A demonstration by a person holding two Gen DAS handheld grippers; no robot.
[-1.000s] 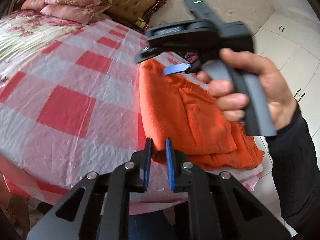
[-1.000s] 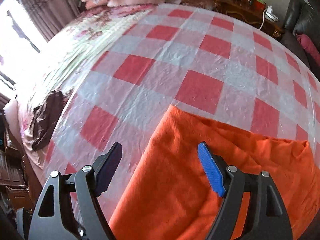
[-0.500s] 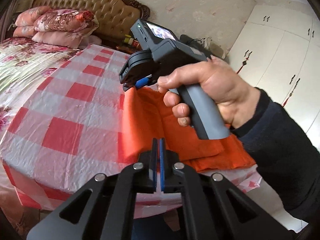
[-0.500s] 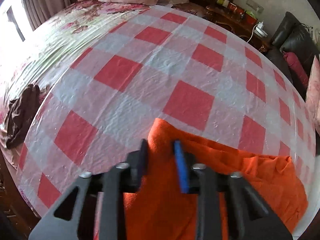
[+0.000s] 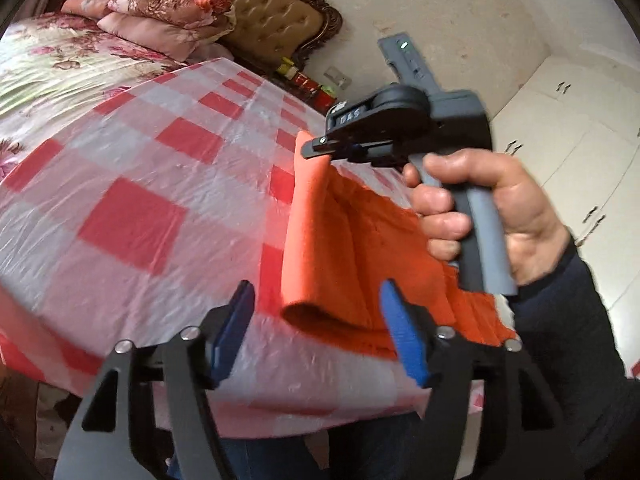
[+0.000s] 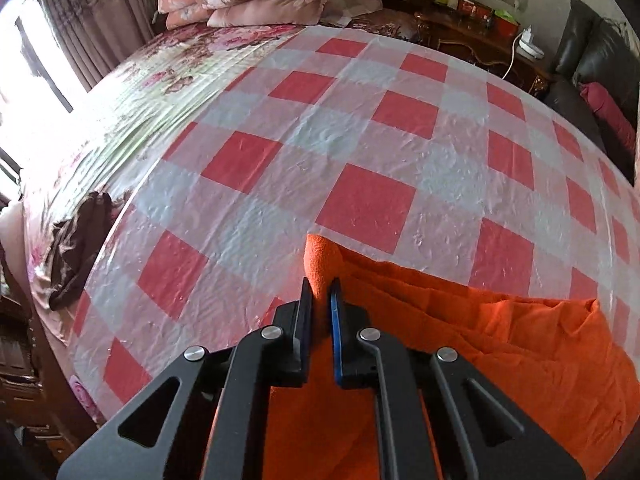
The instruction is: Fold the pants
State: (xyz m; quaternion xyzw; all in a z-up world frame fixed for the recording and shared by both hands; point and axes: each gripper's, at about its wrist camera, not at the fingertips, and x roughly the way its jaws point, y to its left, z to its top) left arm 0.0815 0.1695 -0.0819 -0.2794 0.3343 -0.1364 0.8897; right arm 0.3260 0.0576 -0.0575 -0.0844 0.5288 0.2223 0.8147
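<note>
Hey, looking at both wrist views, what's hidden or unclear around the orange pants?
- Left wrist view: the right gripper and the hand gripping it cover part of the orange fleece pants; motion blur smears them.
- Right wrist view: the pinched fold vanishes between the closing pads; frame edge cuts the pants.
- Dark crumpled garment: too small to identify.

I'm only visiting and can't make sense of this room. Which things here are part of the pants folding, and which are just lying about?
In the job:
- orange pants
- right claw, pinching a corner of the pants, jaws closing
- left claw, jaws opening, pads off the cloth
- checkered plastic sheet under the pants

Lying about:
- floral pillows
- dark garment
- white wardrobe
</note>
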